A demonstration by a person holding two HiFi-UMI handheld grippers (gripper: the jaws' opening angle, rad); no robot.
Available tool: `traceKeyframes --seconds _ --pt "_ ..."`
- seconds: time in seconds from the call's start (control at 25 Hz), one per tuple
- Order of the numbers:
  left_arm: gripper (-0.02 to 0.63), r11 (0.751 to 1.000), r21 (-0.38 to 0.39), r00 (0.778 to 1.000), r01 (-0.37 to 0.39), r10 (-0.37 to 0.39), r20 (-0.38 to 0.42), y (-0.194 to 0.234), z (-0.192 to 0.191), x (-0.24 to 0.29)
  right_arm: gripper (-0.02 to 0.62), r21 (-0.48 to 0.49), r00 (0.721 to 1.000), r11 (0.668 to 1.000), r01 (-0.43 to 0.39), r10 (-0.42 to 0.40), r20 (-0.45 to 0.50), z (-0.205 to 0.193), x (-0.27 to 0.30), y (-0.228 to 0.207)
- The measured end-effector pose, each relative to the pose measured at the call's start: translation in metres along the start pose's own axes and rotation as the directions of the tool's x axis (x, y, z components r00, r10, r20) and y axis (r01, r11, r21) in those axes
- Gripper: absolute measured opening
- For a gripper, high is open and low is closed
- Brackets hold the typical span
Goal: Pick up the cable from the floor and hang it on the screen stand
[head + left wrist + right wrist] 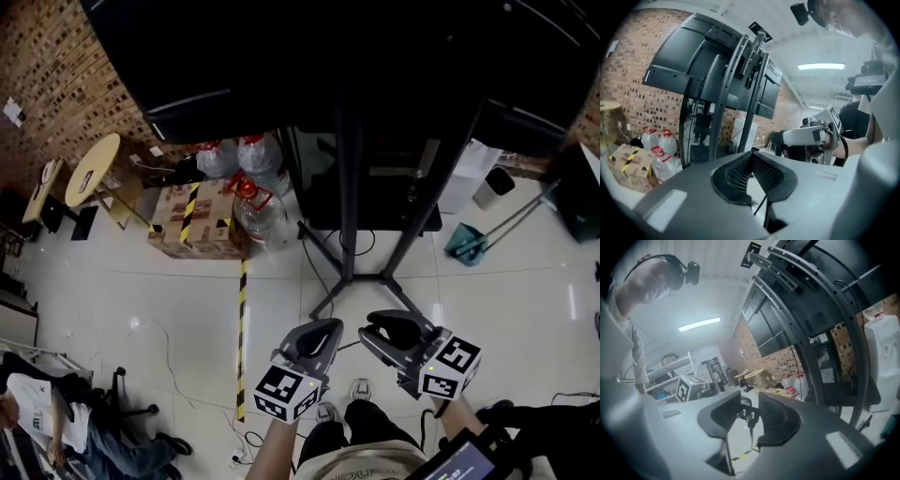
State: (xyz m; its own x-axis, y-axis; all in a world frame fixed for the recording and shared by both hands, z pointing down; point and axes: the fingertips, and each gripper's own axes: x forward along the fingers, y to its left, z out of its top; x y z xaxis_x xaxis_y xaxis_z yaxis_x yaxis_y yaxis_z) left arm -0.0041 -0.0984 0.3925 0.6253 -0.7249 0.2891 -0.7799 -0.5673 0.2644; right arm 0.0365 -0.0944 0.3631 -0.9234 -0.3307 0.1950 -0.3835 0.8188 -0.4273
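The black screen stand (pixel 349 187) rises just ahead and carries a large dark screen (pixel 328 47); its uprights (pixel 723 101) (pixel 825 333) fill both gripper views. My left gripper (pixel 317 337) is shut on a thin black cable (pixel 761 206) that runs out below the closed jaws. My right gripper (pixel 386 330) holds the cable's plug (pixel 748 416) between its pads, and the cord hangs down from it. Both grippers are raised side by side in front of the stand's base legs (pixel 323 302). A short stretch of cable (pixel 349 344) spans between them.
Water bottles (pixel 248 183) and a taped cardboard box (pixel 192 220) sit left of the stand. A yellow-black floor stripe (pixel 241 337) runs toward me. A round table (pixel 92 169) stands far left, a teal dustpan (pixel 466 242) right. A person (pixel 56 422) sits at lower left.
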Motion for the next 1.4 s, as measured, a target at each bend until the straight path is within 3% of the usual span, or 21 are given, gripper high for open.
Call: traceKeyframes --seconds 0.12,0.2,0.32,0.48,0.68,0.84,1.08,1.24,1.4 --pt "0.02 0.999 0.047 1.0 0.024 -0.024 -0.013 -0.006 0.011 0.011 0.118 0.03 1.0 1.0 0.001 0.0 -0.031 0.002 0.006 -0.007" --pt "0.02 0.988 0.145 0.998 0.06 -0.057 -0.026 -0.018 -0.004 0.014 0.117 0.081 0.999 0.997 -0.003 0.006 -0.043 -0.005 0.006 -0.01" --pt "0.02 0.955 0.296 0.999 0.032 -0.02 -0.041 -0.019 -0.043 0.007 0.117 0.095 0.997 0.995 -0.017 0.024 -0.075 -0.01 0.01 -0.005" --pt "0.097 0.967 0.246 0.996 0.071 -0.054 -0.074 -0.011 -0.062 0.005 0.118 0.03 0.991 0.999 -0.025 0.029 -0.127 -0.004 0.027 0.006" --pt "0.129 0.952 0.3 0.998 0.058 -0.043 -0.055 -0.003 -0.029 0.005 0.118 -0.027 0.994 0.999 0.034 -0.037 -0.102 0.024 0.03 0.009" --pt "0.112 0.979 0.203 0.995 0.016 -0.035 0.089 0.015 0.025 -0.012 0.117 -0.021 0.998 0.998 0.062 -0.063 -0.024 0.053 0.03 0.004" --pt "0.097 0.973 0.23 0.996 -0.039 0.019 0.089 0.043 0.074 -0.017 0.118 -0.115 0.997 0.991 0.069 -0.072 -0.018 0.09 0.037 -0.001" --pt "0.023 0.97 0.232 0.991 -0.077 0.049 0.127 0.064 0.109 -0.017 0.118 -0.187 0.998 0.98 0.067 -0.067 0.003 0.129 0.057 0.002" --pt "0.02 0.961 0.253 0.982 -0.11 0.066 0.178 0.082 0.147 -0.017 0.118 -0.25 0.998 0.967 0.056 -0.054 0.016 0.169 0.083 0.009"
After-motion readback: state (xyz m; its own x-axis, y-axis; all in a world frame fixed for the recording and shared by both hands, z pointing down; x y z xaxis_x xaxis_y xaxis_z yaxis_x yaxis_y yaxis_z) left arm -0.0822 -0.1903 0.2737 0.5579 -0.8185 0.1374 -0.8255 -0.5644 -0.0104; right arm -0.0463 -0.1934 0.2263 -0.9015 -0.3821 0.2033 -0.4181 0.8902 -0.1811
